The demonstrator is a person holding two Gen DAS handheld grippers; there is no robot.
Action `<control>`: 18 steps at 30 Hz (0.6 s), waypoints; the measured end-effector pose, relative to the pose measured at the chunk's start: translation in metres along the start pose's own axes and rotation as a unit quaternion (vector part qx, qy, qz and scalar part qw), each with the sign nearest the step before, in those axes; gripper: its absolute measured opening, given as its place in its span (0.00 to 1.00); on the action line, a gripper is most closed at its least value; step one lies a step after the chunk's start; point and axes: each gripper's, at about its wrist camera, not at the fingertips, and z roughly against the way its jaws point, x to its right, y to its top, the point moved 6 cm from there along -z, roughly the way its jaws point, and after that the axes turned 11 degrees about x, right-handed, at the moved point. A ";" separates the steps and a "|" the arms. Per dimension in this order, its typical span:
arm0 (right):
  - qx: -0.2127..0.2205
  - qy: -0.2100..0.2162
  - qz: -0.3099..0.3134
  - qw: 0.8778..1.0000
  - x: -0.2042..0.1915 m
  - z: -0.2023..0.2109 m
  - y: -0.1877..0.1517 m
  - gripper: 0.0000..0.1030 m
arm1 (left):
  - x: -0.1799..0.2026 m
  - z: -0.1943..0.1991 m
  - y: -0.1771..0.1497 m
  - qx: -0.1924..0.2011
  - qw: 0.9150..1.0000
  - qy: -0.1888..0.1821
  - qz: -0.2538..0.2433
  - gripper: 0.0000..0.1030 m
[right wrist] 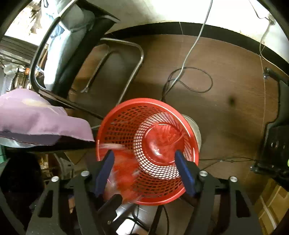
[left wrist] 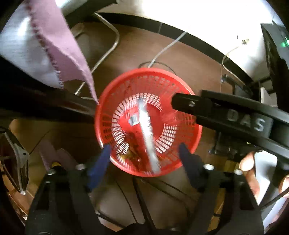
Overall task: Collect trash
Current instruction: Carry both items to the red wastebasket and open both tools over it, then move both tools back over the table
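Red basket [left wrist: 187, 144]; blurred silvery trash [left wrist: 148, 133] inside

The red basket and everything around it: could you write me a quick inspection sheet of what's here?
Surface: dark brown wood-look floor.
Job's things: red basket, mesh-sided, upright; a blurred silvery strip over its opening, small scraps at the bottom.
Clutter: purple cloth at the left, beside the basket's rim.
Grippers: left gripper open above the basket; right gripper open above it, a blurred reddish piece by its left finger.
Cables: a white cable and a looped black cable on the floor.
Surroundings: metal-framed chair, white wall, dark equipment at right.
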 end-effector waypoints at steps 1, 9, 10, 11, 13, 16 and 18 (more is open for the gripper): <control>0.002 -0.006 -0.001 1.000 0.003 0.005 0.001 0.68 | 0.000 0.002 0.000 -0.001 1.000 -0.003 0.006 0.77; 0.071 -0.030 -0.004 0.997 0.020 0.069 0.003 0.68 | 0.003 0.035 -0.007 0.017 1.000 -0.006 -0.007 0.78; 0.079 -0.036 0.000 0.996 0.021 0.078 0.002 0.68 | 0.006 0.046 -0.008 0.027 1.000 -0.005 -0.015 0.78; 0.096 -0.046 0.007 0.994 0.022 0.094 0.002 0.68 | 0.009 0.060 -0.010 0.040 0.999 -0.007 -0.024 0.78; 0.126 -0.058 0.020 0.990 0.021 0.121 0.002 0.69 | 0.013 0.083 -0.014 0.059 0.998 -0.004 -0.037 0.78; 0.191 -0.080 0.046 0.977 0.012 0.178 0.005 0.70 | 0.017 0.126 -0.017 0.097 0.994 0.005 -0.048 0.78; 0.222 -0.085 0.069 0.969 -0.002 0.205 0.006 0.72 | 0.017 0.166 -0.017 0.138 0.989 0.010 -0.051 0.78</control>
